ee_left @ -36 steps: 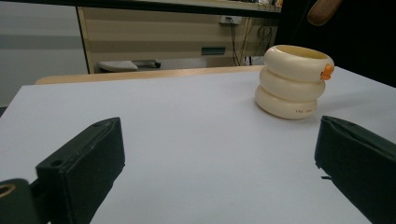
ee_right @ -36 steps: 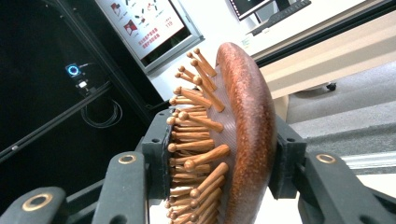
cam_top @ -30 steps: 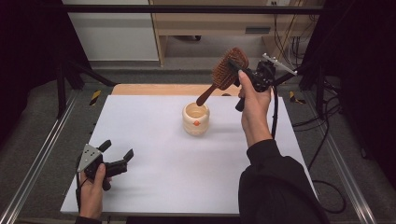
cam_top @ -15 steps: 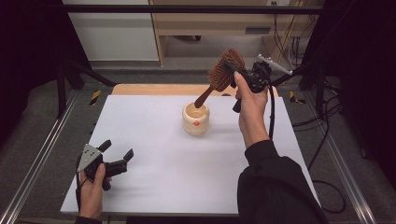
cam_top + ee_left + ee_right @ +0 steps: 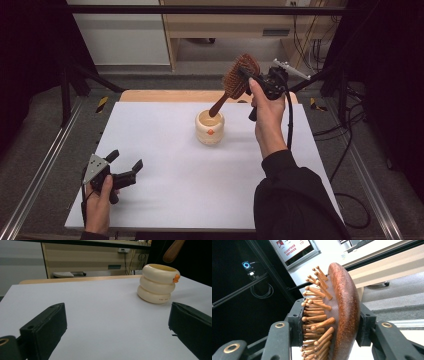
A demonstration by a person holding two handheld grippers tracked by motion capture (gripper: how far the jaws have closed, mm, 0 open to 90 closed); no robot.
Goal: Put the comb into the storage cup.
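Brush handle now pointing at the cup mouth, ready to drop in.

Lower left of the high view: left gripper [image 5: 124, 172] sits low on the desk [image 5: 165, 200], jaws apart, nothing in them. Mid frame: cream cup [image 5: 209, 127] stands upright. Just above it, right gripper [image 5: 252, 79] is clamped on the hairbrush [image 5: 239, 77] head; vs. a sec ago the brush has slid left, so the handle tip hangs just over the cup's opening. Next, I think: lower it in.

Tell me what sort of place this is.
Probably a lab or workshop recording station: a white table framed by metal rails, loose cables on the grey floor, and a wooden workbench against the back wall.
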